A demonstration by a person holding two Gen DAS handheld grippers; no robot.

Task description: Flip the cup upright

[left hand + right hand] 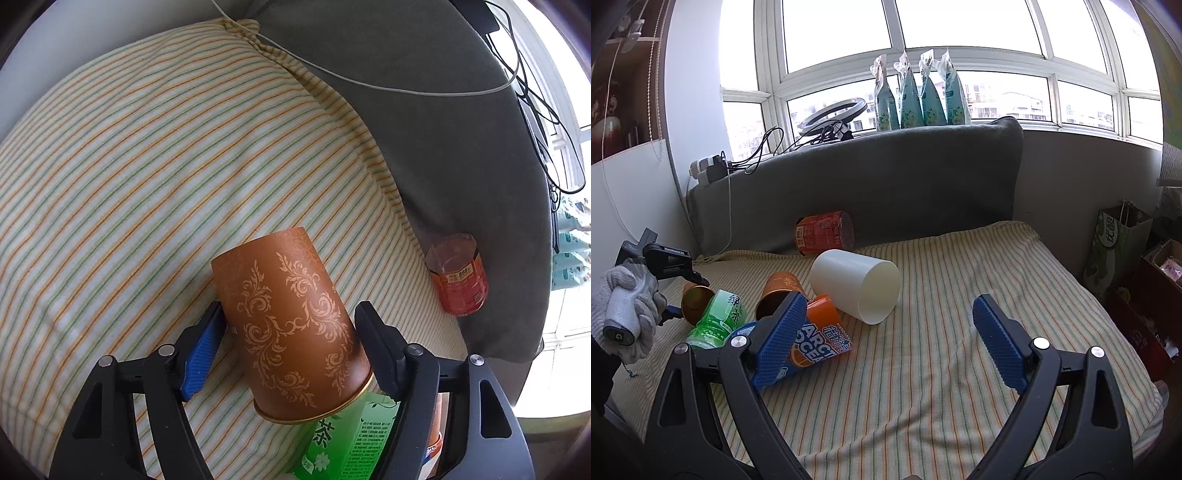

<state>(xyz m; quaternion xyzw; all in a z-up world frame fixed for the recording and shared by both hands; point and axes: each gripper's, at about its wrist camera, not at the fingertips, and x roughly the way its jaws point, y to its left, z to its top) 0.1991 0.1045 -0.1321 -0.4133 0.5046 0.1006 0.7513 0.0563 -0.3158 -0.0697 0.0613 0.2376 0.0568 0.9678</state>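
Now left gripper (291, 332) fingers pinch brown scroll-print cup (291, 325); right gripper (890, 332) fingers spread nr "ARCTIC OCEAN" can (820, 339).

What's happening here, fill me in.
A person with a handheld gripper in each hand is tidying tipped cups on a striped bed cover. The left gripper has its fingers either side of a brown patterned cup lying on its side, rim toward the camera; contact is unclear. The right gripper hangs open near a white cup, also on its side.

Left of my right claw, the green plastic bottle (716, 317) reads "绿茶"; the orange can (816, 338) touching its left finger reads "ARCTIC OCEAN" in part.
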